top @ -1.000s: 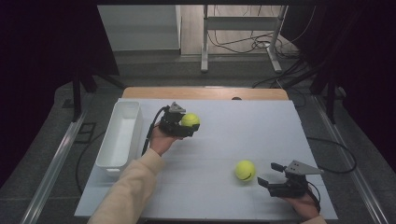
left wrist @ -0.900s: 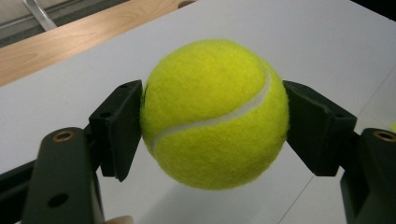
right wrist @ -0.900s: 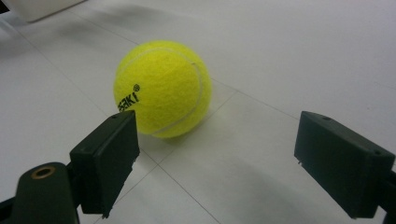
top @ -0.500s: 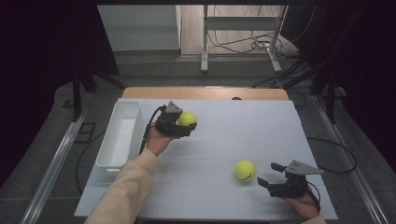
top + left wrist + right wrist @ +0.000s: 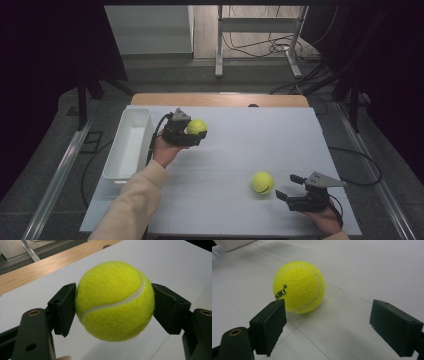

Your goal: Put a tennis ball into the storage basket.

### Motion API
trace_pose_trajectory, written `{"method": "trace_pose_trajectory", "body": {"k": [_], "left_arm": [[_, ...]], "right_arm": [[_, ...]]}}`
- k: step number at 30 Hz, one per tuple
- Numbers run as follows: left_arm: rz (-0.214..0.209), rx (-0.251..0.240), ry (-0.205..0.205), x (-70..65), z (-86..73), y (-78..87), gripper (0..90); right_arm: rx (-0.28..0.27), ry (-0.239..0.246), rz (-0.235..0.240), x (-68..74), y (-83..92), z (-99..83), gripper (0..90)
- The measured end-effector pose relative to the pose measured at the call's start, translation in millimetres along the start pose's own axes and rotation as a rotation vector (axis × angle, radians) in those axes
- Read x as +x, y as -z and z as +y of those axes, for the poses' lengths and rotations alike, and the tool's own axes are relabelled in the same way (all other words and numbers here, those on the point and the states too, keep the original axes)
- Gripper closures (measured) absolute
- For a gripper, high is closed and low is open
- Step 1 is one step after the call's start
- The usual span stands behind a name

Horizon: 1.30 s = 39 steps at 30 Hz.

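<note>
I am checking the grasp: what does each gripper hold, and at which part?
The left gripper holds a tennis ball, clamped at its two opposite sides. The right gripper holds nothing; the second ball lies ahead of its open jaws.

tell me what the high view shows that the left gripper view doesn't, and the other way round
High view alone: the white bin left of the left tongs, the second ball lying on the table, and the open right tongs just right of it. Left gripper view alone: the held ball's white seam and both pads pressing its sides, with the ball clear of the table. Both: the left tongs shut on a yellow tennis ball, above the white table with its wooden far edge.
</note>
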<state>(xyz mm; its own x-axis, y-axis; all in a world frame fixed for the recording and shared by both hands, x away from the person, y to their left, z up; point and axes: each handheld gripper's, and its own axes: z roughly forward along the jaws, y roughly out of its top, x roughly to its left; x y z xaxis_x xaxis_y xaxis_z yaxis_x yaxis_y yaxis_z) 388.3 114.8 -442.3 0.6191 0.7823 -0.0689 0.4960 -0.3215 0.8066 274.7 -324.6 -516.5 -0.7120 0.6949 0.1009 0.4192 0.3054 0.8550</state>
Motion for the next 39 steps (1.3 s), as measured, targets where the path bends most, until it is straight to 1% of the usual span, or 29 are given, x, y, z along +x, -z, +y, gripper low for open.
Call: {"method": "trace_pose_trajectory", "body": {"k": [4,27,39], "left_arm": [[0.004,-0.008,0.01,2.4,-1.3,4.0,26.3],[0.022,-0.029,0.019,9.3,-3.9,16.8,26.3],[0.028,-0.039,0.032,12.2,-5.5,21.2,26.4]], "right_arm": [[0.001,0.001,-0.001,0.2,-0.2,-0.1,14.1],[0.006,0.0,-0.003,0.2,-0.3,-0.1,14.2],[0.005,0.001,-0.003,0.3,-0.5,-0.2,14.3]]}}
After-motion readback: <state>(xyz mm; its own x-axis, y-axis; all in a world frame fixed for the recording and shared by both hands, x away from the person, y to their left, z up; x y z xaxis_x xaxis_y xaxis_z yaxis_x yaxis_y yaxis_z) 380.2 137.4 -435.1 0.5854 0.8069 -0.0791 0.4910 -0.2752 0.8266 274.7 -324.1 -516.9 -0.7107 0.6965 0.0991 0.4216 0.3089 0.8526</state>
